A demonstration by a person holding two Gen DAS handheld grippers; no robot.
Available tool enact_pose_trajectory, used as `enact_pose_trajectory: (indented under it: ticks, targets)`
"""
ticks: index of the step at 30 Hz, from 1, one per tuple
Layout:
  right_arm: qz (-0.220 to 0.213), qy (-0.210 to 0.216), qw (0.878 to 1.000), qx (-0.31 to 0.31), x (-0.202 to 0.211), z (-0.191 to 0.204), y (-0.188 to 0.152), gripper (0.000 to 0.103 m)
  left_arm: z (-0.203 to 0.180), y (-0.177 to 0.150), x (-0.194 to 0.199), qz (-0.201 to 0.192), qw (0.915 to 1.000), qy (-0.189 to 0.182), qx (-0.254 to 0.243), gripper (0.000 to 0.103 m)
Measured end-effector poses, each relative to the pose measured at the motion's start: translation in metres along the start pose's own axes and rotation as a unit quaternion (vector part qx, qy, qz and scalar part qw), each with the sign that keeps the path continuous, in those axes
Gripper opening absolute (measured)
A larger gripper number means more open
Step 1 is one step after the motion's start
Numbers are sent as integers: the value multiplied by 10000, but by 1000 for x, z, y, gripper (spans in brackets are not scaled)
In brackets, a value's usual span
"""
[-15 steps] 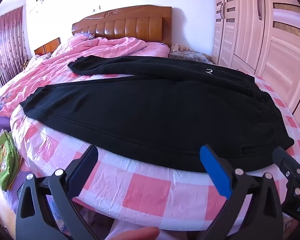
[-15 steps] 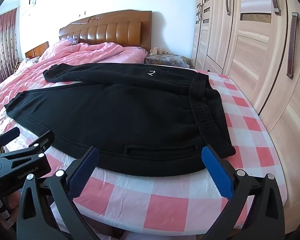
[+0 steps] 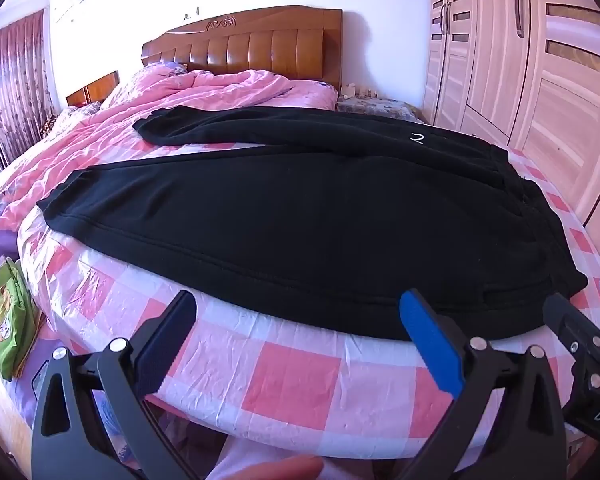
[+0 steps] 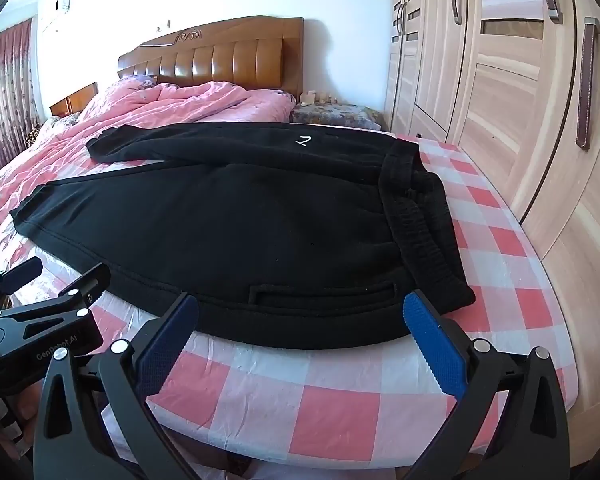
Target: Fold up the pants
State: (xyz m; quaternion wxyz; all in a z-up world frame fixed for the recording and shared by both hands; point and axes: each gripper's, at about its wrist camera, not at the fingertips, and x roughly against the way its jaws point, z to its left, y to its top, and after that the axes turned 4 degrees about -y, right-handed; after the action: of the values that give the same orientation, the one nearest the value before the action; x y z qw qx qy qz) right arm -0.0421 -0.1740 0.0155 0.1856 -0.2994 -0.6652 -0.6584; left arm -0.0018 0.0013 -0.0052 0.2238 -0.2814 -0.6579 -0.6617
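The black pants (image 4: 236, 224) are being kept spread flat on the checked bed (image 4: 340, 408), long axis running left to right (waistband right). Both grippers, left (image 3: 300, 344) and right (image 4: 300, 340), are being held wide, empty, just short of the near hem.

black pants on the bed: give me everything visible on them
The black pants look like soft fleece joggers, lying flat and unfolded on the pink-checked sheet. The ribbed elastic waistband sits toward the wardrobe side; both legs run away from it, slightly splayed, and the far leg's cuffed end lies on the pink quilt. A small white mark shows on the far leg, a slit pocket near the front edge. Neither gripper touches them.
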Motion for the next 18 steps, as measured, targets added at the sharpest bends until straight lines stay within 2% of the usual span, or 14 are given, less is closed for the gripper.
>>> enact_pose_trajectory:
  ticks: [18]
  targets:
    - [73, 43, 10000, -17, -4, 4, -2, 99, 2, 1, -3, 59, 9999, -63, 56, 102]
